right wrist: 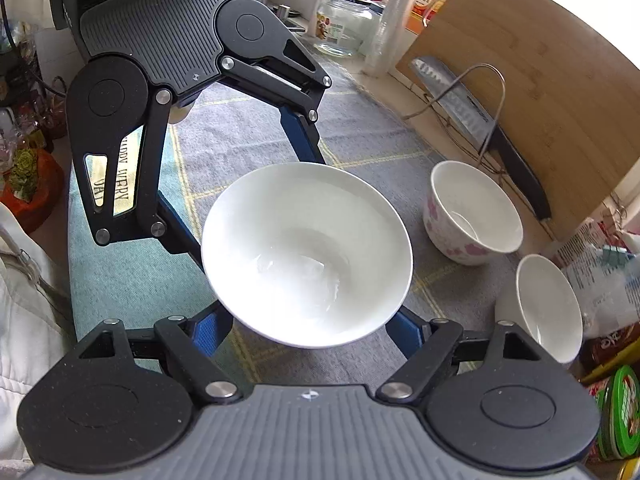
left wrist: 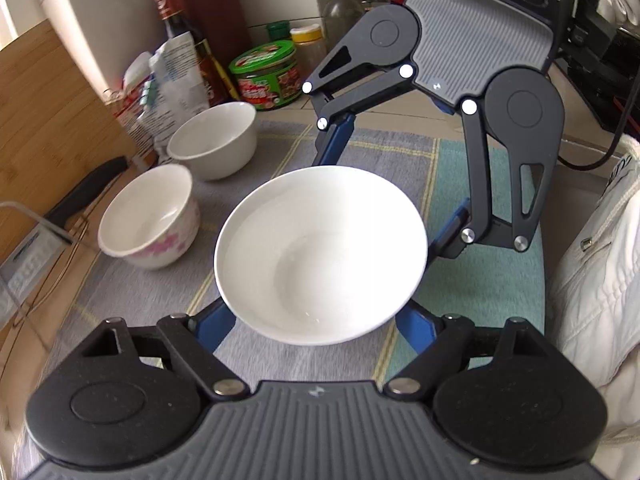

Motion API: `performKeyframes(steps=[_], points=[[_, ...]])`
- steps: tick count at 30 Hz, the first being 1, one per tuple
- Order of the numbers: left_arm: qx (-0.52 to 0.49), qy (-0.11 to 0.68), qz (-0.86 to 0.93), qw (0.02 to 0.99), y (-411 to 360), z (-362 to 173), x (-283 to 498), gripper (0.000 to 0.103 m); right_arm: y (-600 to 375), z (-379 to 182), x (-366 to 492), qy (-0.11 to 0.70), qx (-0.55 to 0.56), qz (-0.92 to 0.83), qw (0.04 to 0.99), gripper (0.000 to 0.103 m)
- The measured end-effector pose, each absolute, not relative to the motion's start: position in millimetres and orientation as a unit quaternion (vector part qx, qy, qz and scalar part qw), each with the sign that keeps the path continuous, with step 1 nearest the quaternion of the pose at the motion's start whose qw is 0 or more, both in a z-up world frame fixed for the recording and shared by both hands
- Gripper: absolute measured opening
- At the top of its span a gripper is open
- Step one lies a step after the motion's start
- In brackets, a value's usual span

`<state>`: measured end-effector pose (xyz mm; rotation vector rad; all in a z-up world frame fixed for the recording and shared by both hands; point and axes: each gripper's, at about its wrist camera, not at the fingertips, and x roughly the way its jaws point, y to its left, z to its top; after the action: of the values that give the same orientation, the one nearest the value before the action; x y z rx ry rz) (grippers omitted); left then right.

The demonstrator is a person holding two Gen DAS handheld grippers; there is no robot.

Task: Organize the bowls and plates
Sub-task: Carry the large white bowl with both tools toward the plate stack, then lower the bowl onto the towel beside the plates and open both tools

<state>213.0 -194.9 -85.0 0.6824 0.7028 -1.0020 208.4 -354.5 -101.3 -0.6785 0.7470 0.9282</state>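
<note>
A wide white bowl [left wrist: 320, 256] is held between both grippers above the striped cloth; it also shows in the right wrist view [right wrist: 306, 254]. My left gripper [left wrist: 316, 328] has its blue fingers against the bowl's near sides. My right gripper [right wrist: 308, 328] grips it from the opposite side and shows across the bowl in the left wrist view [left wrist: 392, 184]. The left gripper shows in the right wrist view [right wrist: 240, 192]. A pink-flowered bowl [left wrist: 150, 218] [right wrist: 472, 212] and a plain white bowl [left wrist: 214, 140] [right wrist: 546, 304] stand on the cloth.
A grey and teal cloth [left wrist: 480, 288] covers the counter. A wooden cutting board [left wrist: 44, 120] with a knife [right wrist: 480, 120] and wire rack stands beside the bowls. Jars, bottles and packets [left wrist: 268, 74] line the back. A white garment [left wrist: 600, 280] lies at the counter's edge.
</note>
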Motion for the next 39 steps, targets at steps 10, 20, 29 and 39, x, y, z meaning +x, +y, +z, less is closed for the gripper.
performKeyframes(steps=[10, 20, 29, 39], points=[[0.303, 0.329, -0.427, 0.786, -134.4, -74.6, 203.0, 0.086, -287.8, -95.7, 206.5, 0.326, -0.333, 0.457, 0.757, 0.086], [0.300, 0.333, -0.403, 0.798, -86.9, -72.1, 203.0, 0.086, -228.4, -97.0, 216.1, 0.315, -0.347, 0.474, 0.745, 0.086], [0.299, 0.341, -0.379, 0.807, -51.7, -74.7, 206.8, 0.086, -188.8, -100.9, 229.9, 0.308, -0.356, 0.486, 0.736, 0.086], [0.302, 0.350, -0.360, 0.810, -29.4, -83.8, 218.7, 0.086, -158.1, -110.2, 248.4, 0.312, -0.360, 0.487, 0.732, 0.086]])
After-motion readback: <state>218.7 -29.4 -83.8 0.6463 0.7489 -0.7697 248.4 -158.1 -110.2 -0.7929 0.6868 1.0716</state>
